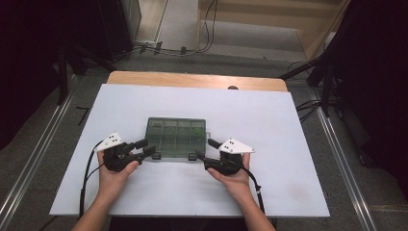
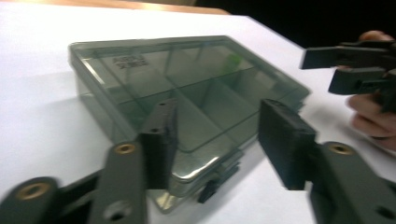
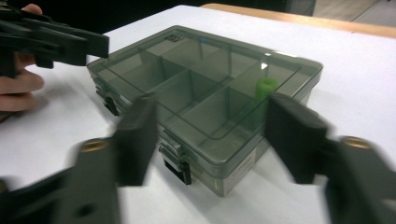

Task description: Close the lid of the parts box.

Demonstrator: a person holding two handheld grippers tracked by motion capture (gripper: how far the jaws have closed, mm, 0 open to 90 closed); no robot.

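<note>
- A white board [image 1: 269, 125] covers a wooden table in a dim room; dark stands and cables fill the upper corners of the high view.
- A smoky clear box [image 1: 176, 137] with a closed lid lies at the centre of the frame, its two latches [image 3: 176, 161] on the near wall.
- One small green piece [image 3: 265, 87] sits in a compartment toward the box's right end; the other compartments look empty.
- The left gripper [image 1: 146, 147] sits at the box's lower left corner, jaws apart and holding nothing. In the left gripper view, that corner lies between them and the pads are off it.
- The right gripper [image 1: 206, 148] sits at the lower right corner, jaws likewise spread and empty. In the right gripper view, the front right corner and one latch lie between them.
- Judged step: opening the box by its latches.
- To do it well, steady one end with one gripper so the light box cannot slide on the smooth board.
- Set a jaw tip under a latch's lip and lever gently; the latches are small and the plastic slick.
- Free both latches before lifting the lid, and keep the box level so the green piece stays put.
</note>
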